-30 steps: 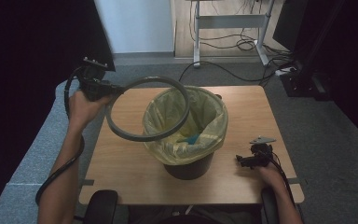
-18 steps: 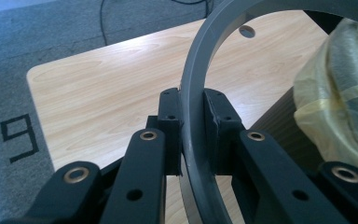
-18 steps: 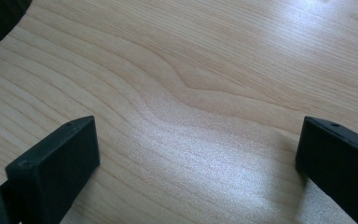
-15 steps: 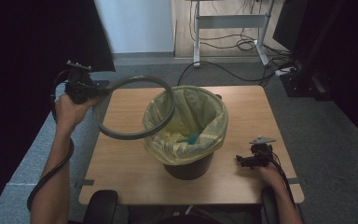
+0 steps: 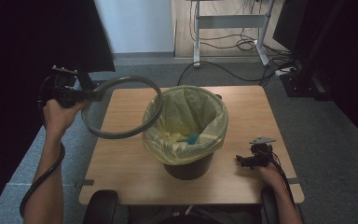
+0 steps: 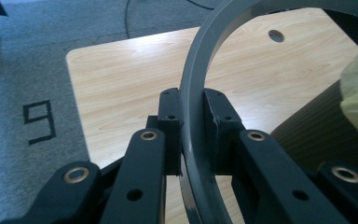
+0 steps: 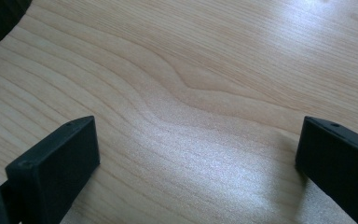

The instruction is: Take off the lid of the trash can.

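A dark bin [image 5: 189, 165] lined with a yellow bag [image 5: 182, 116] stands mid-table; something blue [image 5: 193, 138] lies inside it. My left gripper [image 5: 89, 94] is shut on a grey plastic ring [image 5: 121, 134], held in the air over the table's left edge, its far side overlapping the bin's left rim. In the left gripper view the ring [image 6: 200, 84] runs upright between the gripper [image 6: 192, 116], pads pressed on its band. My right gripper [image 5: 239, 161] rests low on the table to the right of the bin. Its jaws [image 7: 196, 154] stand wide apart over bare wood.
The wooden table [image 5: 121, 172] has a cable hole [image 6: 276, 35] near its far side. Grey carpet [image 5: 23, 158] surrounds it, with a taped mark [image 6: 39, 121] on the floor. A desk frame and cables [image 5: 233, 28] stand beyond, and a dark cabinet [image 5: 326, 51] at the right.
My left hand has carried the ring leftward and slightly down, away from over the bin toward the table's left edge. The right hand has stayed put.
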The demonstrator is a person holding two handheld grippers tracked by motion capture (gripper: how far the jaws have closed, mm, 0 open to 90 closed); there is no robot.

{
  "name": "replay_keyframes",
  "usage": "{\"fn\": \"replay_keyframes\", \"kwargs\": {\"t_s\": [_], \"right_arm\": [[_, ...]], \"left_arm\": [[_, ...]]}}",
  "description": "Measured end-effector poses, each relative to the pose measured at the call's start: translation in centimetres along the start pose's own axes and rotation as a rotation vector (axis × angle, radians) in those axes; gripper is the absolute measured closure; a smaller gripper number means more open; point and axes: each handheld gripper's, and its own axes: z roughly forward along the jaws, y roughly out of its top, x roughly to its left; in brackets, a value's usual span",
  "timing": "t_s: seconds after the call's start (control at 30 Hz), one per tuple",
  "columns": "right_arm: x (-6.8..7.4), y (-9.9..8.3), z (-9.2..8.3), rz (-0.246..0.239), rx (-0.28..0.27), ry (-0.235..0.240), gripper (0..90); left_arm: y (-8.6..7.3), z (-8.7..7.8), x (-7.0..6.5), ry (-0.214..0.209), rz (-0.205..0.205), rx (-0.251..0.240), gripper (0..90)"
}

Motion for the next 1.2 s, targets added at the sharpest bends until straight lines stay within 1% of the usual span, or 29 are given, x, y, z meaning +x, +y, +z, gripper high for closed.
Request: {"fn": "replay_keyframes", "kwargs": {"t_s": [0.23, 0.5, 0.7, 0.83, 1.0, 1.1, 1.2], "right_arm": [[0.0, 0.0, 0.0, 0.000, 0.000, 0.000, 0.0], [0.0, 0.0, 0.0, 0.000, 0.000, 0.000, 0.0], [0.0, 0.0, 0.0, 0.000, 0.000, 0.000, 0.0], [0.0, 0.0, 0.0, 0.000, 0.000, 0.000, 0.0], [0.0, 0.0, 0.0, 0.000, 0.000, 0.000, 0.0], [0.0, 0.0, 0.0, -0.001, 0.000, -0.001, 0.0], [0.0, 0.0, 0.0, 0.000, 0.000, -0.001, 0.0]], "left_arm": [[-0.9, -0.8, 1.3, 0.023, -0.025, -0.008, 78.4], [-2.0, -1.4, 2.9, 0.035, -0.067, -0.015, 78.4], [-2.8, -1.7, 3.8, 0.048, -0.091, -0.020, 78.5], [-3.3, -1.7, 4.3, 0.063, -0.100, -0.019, 78.7], [-4.0, -1.4, 4.7, 0.064, -0.113, -0.017, 78.7], [-4.6, -0.8, 4.8, 0.070, -0.116, -0.014, 78.7], [-5.1, -0.2, 5.0, 0.064, -0.123, -0.008, 78.7]]}}
